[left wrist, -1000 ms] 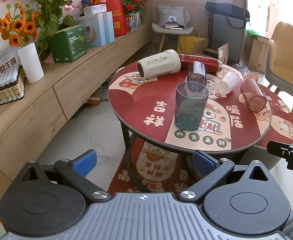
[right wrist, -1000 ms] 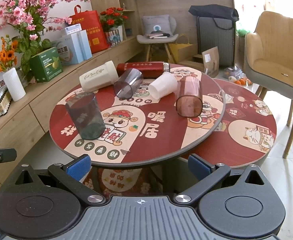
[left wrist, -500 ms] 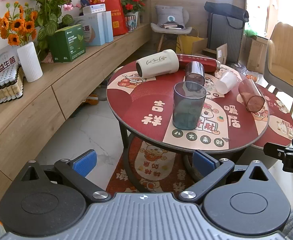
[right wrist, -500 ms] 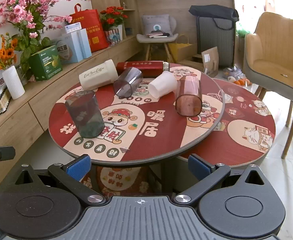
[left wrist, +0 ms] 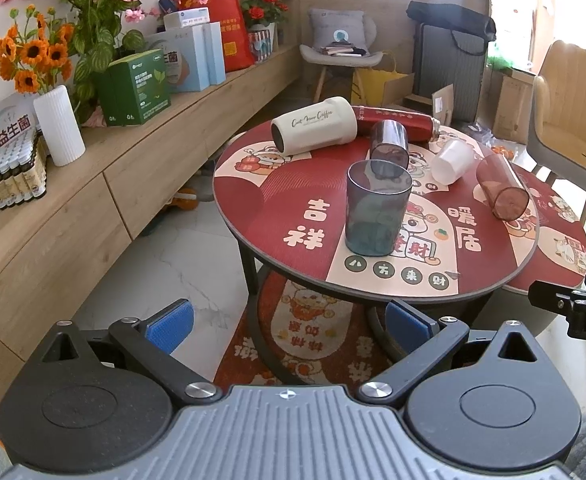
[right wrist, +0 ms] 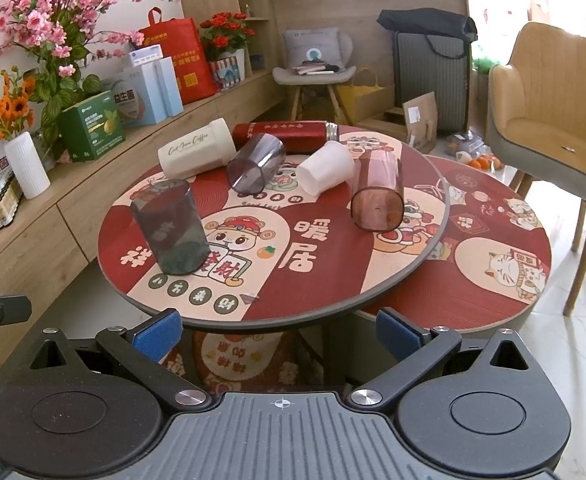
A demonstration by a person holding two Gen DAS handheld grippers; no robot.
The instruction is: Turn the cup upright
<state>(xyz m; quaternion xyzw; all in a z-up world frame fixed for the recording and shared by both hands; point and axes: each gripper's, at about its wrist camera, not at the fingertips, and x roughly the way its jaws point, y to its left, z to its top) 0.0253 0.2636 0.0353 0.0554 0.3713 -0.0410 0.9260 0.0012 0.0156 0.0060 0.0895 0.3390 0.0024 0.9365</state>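
On the round red table (left wrist: 277, 204) (right wrist: 333, 280) a dark blue-grey cup (left wrist: 376, 208) (right wrist: 169, 227) stands upright near the front. Several cups lie on their sides behind it: a cream coffee tumbler (left wrist: 313, 126) (right wrist: 197, 148), a smoky clear cup (left wrist: 389, 144) (right wrist: 256, 164), a white cup (left wrist: 452, 161) (right wrist: 325, 167), a reddish clear cup (left wrist: 501, 192) (right wrist: 377, 196) and a red flask (left wrist: 397, 123) (right wrist: 285, 137). My left gripper (left wrist: 289, 322) and right gripper (right wrist: 279, 328) are open and empty, held back off the table's front edge.
A lower round table (right wrist: 501, 264) overlaps at the right. A wooden sideboard (left wrist: 73, 208) with boxes, flowers and a white vase (left wrist: 58, 125) runs along the left. A beige chair (right wrist: 549, 120) stands at the right. The other gripper's tip (left wrist: 573, 304) shows at the right edge.
Both grippers have drawn back a little from the table, so it looks slightly farther and higher. Nothing on the table has moved.
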